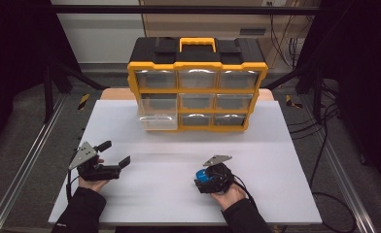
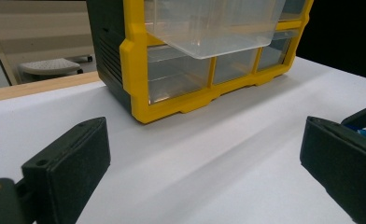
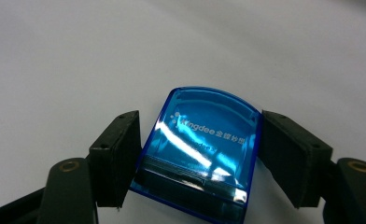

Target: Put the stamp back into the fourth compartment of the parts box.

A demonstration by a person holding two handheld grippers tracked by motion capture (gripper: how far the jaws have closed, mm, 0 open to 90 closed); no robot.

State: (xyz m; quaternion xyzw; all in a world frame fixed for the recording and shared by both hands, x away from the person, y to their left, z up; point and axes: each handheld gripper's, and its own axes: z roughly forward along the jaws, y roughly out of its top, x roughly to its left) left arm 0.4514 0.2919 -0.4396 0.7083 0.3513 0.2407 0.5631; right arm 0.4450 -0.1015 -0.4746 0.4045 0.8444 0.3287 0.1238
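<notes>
While the person's forearms come in from the near edge of the white bench point(image 1: 179, 145), the scene reads from left to right as follows.

Left gripper point(image 1: 114, 153): it rests in the left hand point(image 1: 92, 182) low over the bench, near its left edge; its fingers point(image 2: 73, 172) stand wide apart with bare bench between them.

Organiser point(image 1: 197, 82): this yellow-and-black drawer cabinet with a yellow carry handle stands at the far middle of the bench; its clear drawers sit in three rows.

Open drawer point(image 1: 158, 118): the clear drawer at the lower left of the organiser is pulled out toward the person; in the left gripper view it juts over the row below.

Blue box point(image 3: 204, 149): a small translucent blue plastic case with white print lies flat on the bench, right of the middle and near the person.

Right gripper point(image 3: 200, 158): held in the right hand point(image 1: 227, 194), its fingers point(image 3: 118, 154) are narrowed around the blue box, one on each side, pressing its edges.
</notes>
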